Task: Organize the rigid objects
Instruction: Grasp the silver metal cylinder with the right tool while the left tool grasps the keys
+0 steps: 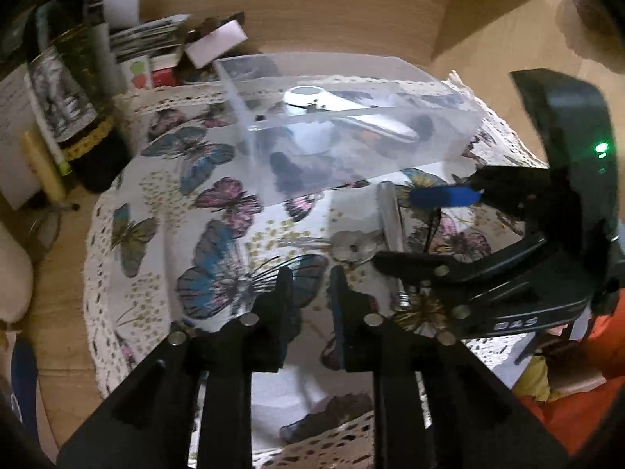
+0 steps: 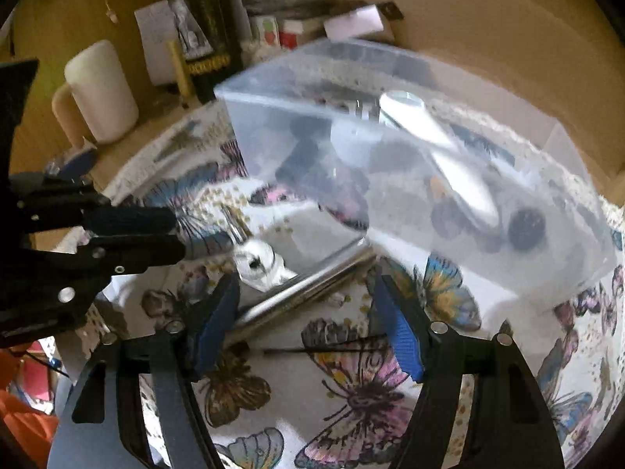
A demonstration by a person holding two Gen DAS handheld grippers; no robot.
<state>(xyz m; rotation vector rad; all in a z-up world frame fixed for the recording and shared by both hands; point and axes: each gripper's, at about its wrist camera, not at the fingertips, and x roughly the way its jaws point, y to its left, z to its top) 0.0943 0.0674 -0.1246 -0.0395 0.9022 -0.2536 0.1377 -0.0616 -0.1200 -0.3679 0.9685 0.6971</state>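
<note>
A metal tool with a round ratchet-like head (image 2: 258,262) and a long steel handle (image 2: 297,297) lies on the butterfly tablecloth; it also shows in the left wrist view (image 1: 390,230). A clear plastic box (image 2: 410,172) behind it holds a white tool (image 2: 449,156) and dark parts; the box also shows in the left wrist view (image 1: 343,133). My right gripper (image 2: 308,336) is open, its fingers on either side of the handle, just above it. My left gripper (image 1: 310,301) is nearly closed and empty, left of the tool head.
A white mug (image 2: 97,93), a dark bottle (image 2: 207,31) and stacked papers and small boxes (image 1: 148,39) stand at the table's far left. The wooden table edge (image 1: 58,293) lies beyond the lace-trimmed cloth. A person's orange sleeve (image 1: 586,391) is at the right.
</note>
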